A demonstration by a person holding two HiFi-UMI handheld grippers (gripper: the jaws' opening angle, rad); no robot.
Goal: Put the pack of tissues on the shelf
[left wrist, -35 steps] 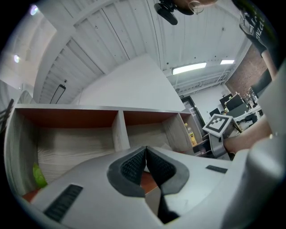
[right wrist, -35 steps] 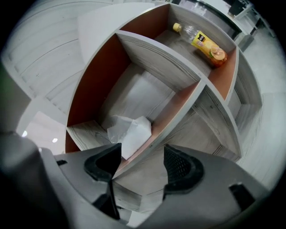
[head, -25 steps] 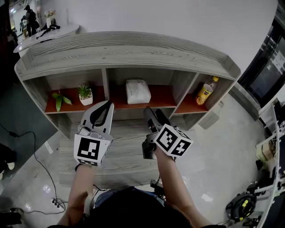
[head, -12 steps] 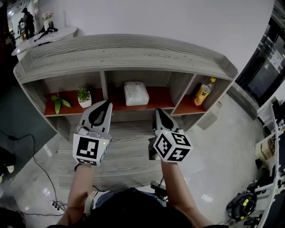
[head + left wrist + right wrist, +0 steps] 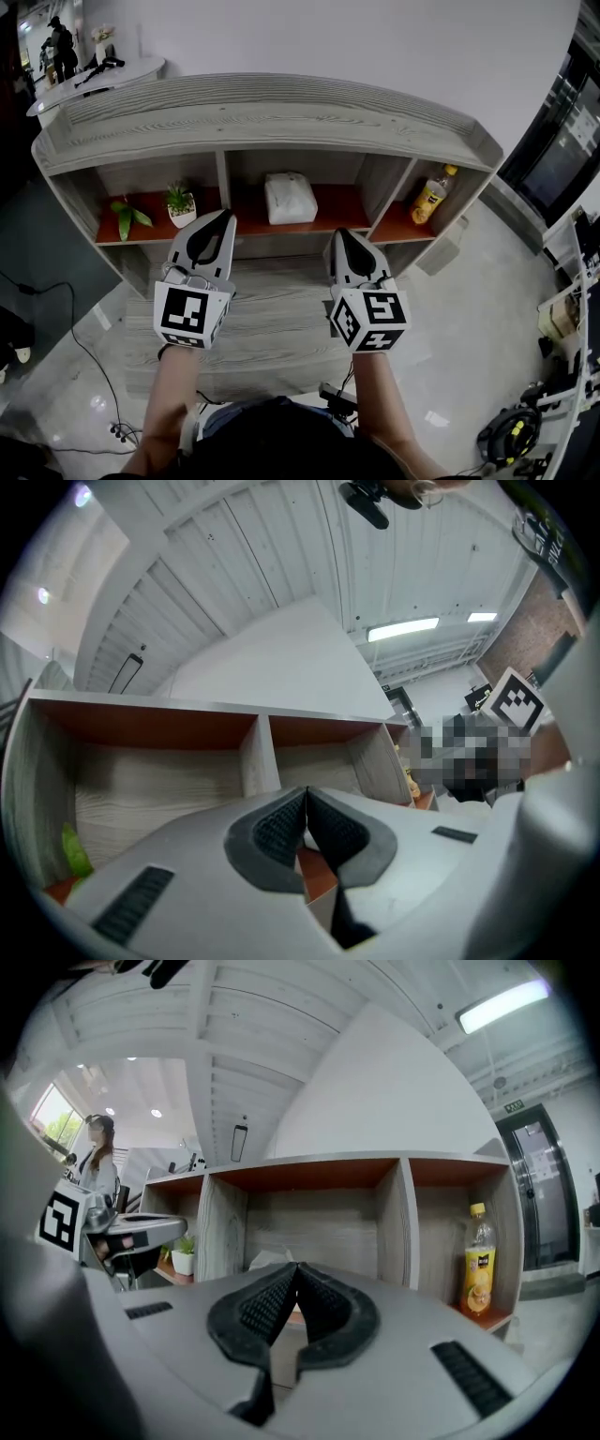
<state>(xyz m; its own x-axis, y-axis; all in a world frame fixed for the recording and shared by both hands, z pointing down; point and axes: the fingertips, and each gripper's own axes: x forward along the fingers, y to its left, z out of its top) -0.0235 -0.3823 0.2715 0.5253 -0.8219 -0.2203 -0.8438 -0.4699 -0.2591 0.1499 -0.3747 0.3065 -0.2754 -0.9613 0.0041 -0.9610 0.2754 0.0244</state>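
You'll find no print you can read. The bottle (image 5: 478,1288), beyond the jaws of your right gripper (image 5: 298,1267) and to their right, has a label (image 5: 480,1260) too small to make out.

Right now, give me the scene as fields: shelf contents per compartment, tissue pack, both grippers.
shelf: grey wood, three compartments, red floors
left compartment: green leaf, potted plant
middle compartment: pack of tissues, white, resting on the floor, neither gripper touching it
right compartment: bottle, upright, yellow drink
left gripper: jaws together, nothing between them, in front of the shelf
right gripper: jaws together, nothing between them, in front of the shelf
task state: pack already on the shelf
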